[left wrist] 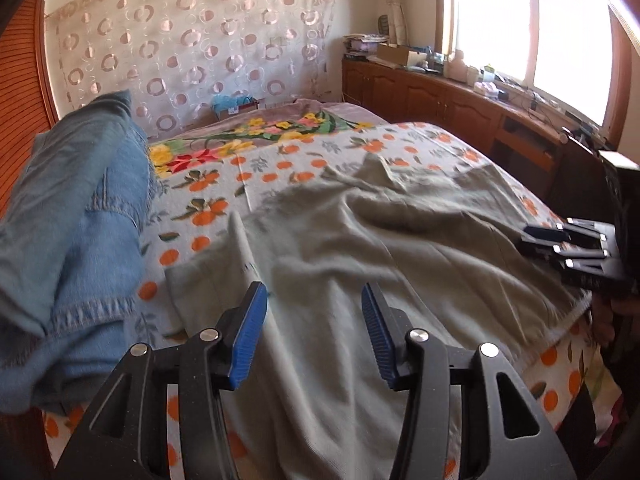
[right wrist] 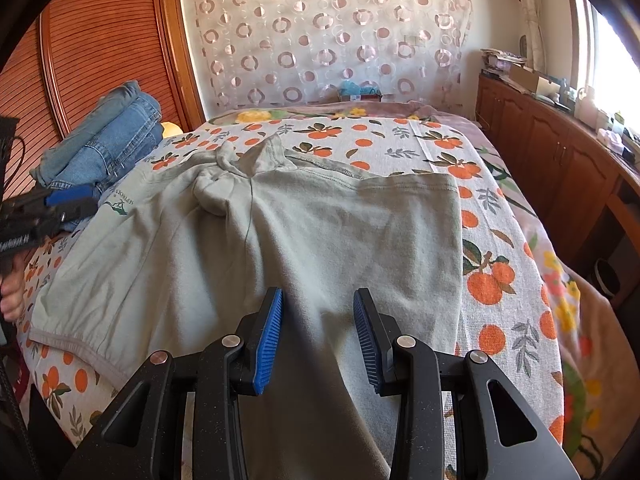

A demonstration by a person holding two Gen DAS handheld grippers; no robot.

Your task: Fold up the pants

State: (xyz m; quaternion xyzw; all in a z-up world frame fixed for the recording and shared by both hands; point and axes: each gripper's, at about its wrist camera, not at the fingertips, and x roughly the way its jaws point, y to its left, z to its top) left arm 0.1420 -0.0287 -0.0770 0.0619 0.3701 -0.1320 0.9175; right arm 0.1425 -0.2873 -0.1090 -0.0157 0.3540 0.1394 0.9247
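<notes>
Orange-print bedspread (right wrist: 500,240) under grey-green pants (right wrist: 300,220) (small printed logo, unreadable); left gripper (left wrist: 314,332), right gripper (right wrist: 318,336) both agape, empty

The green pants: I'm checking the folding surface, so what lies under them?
Under the green pants lies an orange-print sheet, showing around their edges. Anything directly beneath the cloth is covered.

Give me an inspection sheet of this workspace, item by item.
Surface: bed sheet with orange-fruit print.
Job's things: grey-green pants spread out, rumpled, not yet folded.
Clutter: stack of folded jeans at the bed's left edge.
Grippers: left gripper open above the pants; right gripper open above the pants, holding nothing.
Cables: black cord by the left hand.
Surroundings: circle-print curtain, wooden cabinets, window.
</notes>
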